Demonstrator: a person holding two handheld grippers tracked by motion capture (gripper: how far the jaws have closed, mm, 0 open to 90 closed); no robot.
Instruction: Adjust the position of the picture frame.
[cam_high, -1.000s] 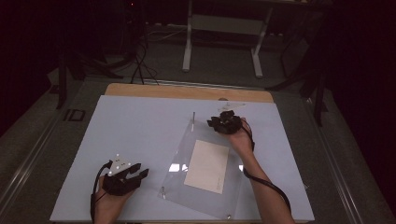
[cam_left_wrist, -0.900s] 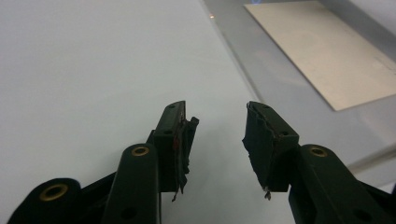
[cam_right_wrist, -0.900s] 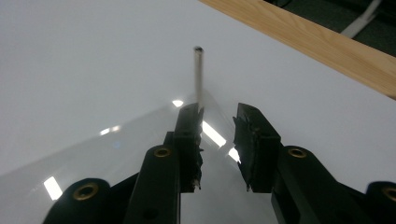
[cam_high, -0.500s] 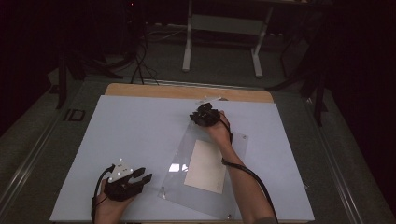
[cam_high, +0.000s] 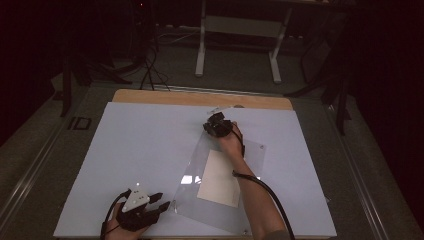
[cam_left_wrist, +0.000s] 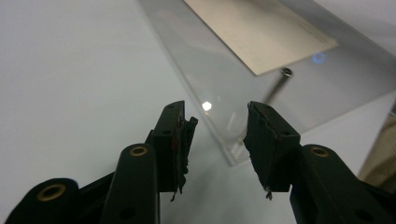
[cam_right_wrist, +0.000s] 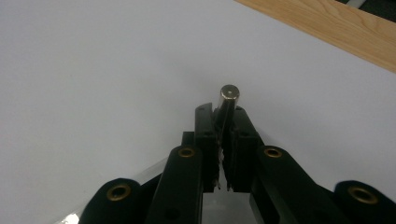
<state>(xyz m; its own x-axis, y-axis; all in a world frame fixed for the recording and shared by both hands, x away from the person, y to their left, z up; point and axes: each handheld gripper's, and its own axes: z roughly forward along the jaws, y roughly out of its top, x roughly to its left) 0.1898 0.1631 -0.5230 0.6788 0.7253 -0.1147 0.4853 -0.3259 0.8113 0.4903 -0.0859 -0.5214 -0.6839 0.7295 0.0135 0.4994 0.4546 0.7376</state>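
Observation:
A clear acrylic plate (cam_high: 252, 152) lies on the white table top with a cream sheet of paper (cam_high: 220, 177) in its middle. My right gripper (cam_high: 214, 126) is at the plate's far left corner. In the right gripper view it (cam_right_wrist: 223, 116) is shut on a small metal pin (cam_right_wrist: 229, 93) that stands up between its jaws. My left gripper (cam_high: 161, 205) rests by the plate's near left corner, open. Seen from the left gripper view (cam_left_wrist: 217, 130), the plate's corner (cam_left_wrist: 232, 153) lies just ahead of the empty jaws, and a dark screw (cam_left_wrist: 286, 72) sits in the plate beside the paper (cam_left_wrist: 261, 32).
The white surface (cam_high: 140, 145) covers most of a wooden table, whose bare edge (cam_high: 200, 97) runs along the far side. Beyond it stand a table frame (cam_high: 240, 35) and cables (cam_high: 150, 65) on a dark floor.
My right gripper has moved left along the plate's far edge to its far left corner. My left gripper has shifted slightly right and nearer, toward the plate's near left corner.

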